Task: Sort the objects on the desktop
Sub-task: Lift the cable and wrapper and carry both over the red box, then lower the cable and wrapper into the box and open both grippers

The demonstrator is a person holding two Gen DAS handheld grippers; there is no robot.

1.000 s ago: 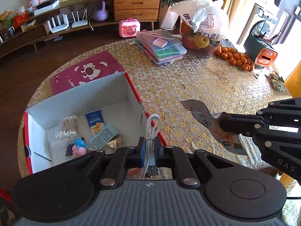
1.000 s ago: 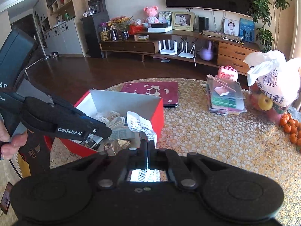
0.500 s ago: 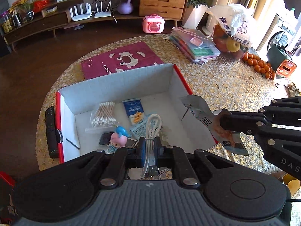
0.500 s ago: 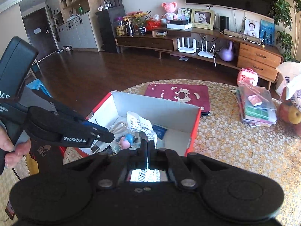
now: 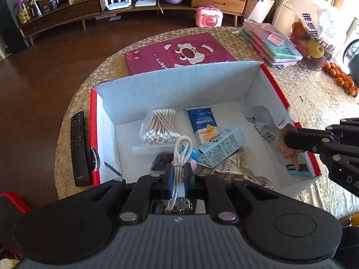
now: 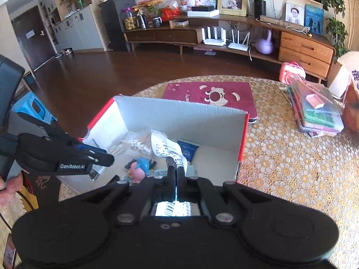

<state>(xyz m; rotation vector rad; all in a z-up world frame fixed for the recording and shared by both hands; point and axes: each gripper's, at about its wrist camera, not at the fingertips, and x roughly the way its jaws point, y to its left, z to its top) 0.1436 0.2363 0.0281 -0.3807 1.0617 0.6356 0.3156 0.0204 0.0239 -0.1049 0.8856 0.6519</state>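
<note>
A red cardboard box with white inside (image 5: 179, 83) (image 6: 179, 116) sits on the round table. It holds a cotton swab pack (image 5: 159, 126), a blue sachet (image 5: 202, 121), a small blue carton (image 5: 221, 149), a gold wrapper (image 5: 231, 170) and a pink-and-blue toy (image 6: 139, 168). My left gripper (image 5: 178, 169) is shut on a coiled white USB cable (image 5: 181, 150), held over the box's near side. My right gripper (image 6: 174, 172) is shut on a crumpled snack packet (image 6: 168, 149) (image 5: 267, 134), above the box's right part.
A black remote (image 5: 78, 148) lies left of the box. A maroon bear-print folder (image 5: 181, 51) is behind it, a stack of clear cases (image 5: 271, 44) at the back right, with a fruit bag (image 5: 314, 27) and oranges (image 5: 343, 78). A hand (image 6: 6, 186) holds the left gripper.
Both grippers have moved left from over the tablecloth to over the box, each still holding its item. The box now fills the middle of both views.
</note>
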